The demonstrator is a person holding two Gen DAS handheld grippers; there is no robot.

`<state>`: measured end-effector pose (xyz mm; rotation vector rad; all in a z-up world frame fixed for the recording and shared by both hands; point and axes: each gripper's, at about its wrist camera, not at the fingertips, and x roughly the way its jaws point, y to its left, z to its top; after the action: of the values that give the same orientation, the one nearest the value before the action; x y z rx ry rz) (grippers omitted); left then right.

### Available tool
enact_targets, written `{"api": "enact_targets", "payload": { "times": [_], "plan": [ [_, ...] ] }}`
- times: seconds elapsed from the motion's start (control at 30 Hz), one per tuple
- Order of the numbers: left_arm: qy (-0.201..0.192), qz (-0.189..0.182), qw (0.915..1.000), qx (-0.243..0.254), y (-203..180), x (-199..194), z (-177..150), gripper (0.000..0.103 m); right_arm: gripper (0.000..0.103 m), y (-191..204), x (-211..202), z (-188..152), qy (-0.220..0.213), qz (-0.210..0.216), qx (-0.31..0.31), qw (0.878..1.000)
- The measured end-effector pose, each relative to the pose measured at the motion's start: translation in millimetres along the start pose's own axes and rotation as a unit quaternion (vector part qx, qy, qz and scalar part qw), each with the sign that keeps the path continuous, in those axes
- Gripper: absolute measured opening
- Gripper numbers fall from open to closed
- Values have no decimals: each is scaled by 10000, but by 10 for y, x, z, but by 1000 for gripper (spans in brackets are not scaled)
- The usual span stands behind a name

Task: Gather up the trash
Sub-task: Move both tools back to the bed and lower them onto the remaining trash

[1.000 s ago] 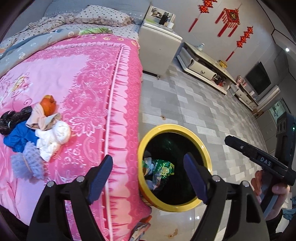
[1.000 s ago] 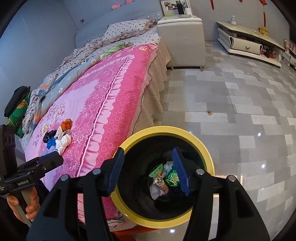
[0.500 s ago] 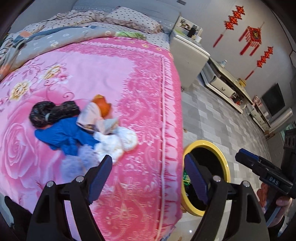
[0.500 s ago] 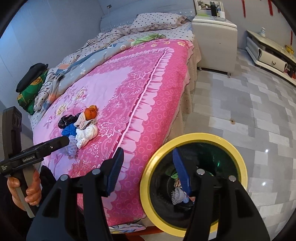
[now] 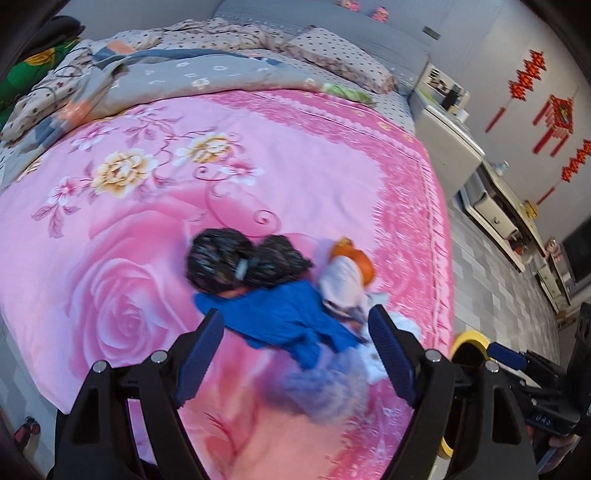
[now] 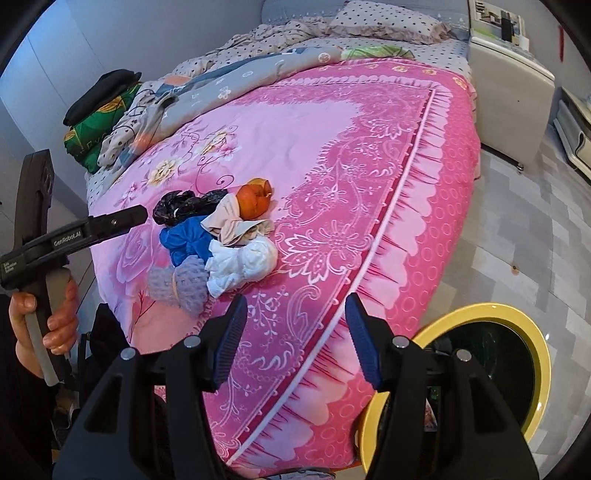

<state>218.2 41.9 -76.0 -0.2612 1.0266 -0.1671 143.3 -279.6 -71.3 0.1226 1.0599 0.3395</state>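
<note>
L gripper point(image 5: 295, 347): jaws wide apart, nothing between the pads, pointing down at the trash pile on the bed. In the left wrist view its blue pads frame the near edge of the pile; view is motion-blurred, so can't tell if the pads touch anything. Seen from the right wrist view, the L gripper point(image 6: 142, 214) tip sits just beside the black bag, person's hand point(image 6: 44, 314) wrapped on the grey handle.

R gripper point(image 6: 295, 332): jaws partly apart, empty, over the pink bedspread's frilled edge, well apart from the pile. Its tip also shows at the right edge of the left wrist view point(image 5: 506, 356).

Trash pile, all bunched and touching on the pink bedspread point(image 6: 332, 122):
- black bag point(image 5: 240, 262), crumpled, far-left of pile
- blue rag point(image 5: 288, 321), under/next to the black bag
- orange peel point(image 6: 255, 199), far side, resting on beige wrapper
- beige wrapper point(image 6: 232, 221), centre
- white wad point(image 6: 243, 262), near side twd bed edge
- lilac knit bundle point(image 6: 181, 284), nearest corner, band around it

Bin point(image 6: 532, 325): yellow rim, dark inside, on the grey tile floor point(image 6: 524, 221) right against the bed's side. Contents mostly hidden behind the R finger.

Bkgd: rumpled quilt + dotted pillow point(image 6: 384, 18) at bed head, white nightstand point(image 6: 513, 88) beyond.
</note>
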Motion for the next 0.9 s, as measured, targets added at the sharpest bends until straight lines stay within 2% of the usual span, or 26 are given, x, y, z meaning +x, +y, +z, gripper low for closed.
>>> {"api": "enact_targets", "payload": {
  "times": [0.23,0.47,0.7,0.9],
  "plan": [
    [85,183,9989,-413,433,182,197,77,53,239,387,188,286,117,-241,9992],
    [240,167,9971,-699,604,467,303,77,53,359,680,309,492,113,-432,9978],
    [370,88,9958,-830,608,725,357,77,53,393,883,387,610,95,-531,9967],
    [467,15,9964,-710,497,895,346,76,53,479,1039,415,751,113,-677,9948]
  ]
}}
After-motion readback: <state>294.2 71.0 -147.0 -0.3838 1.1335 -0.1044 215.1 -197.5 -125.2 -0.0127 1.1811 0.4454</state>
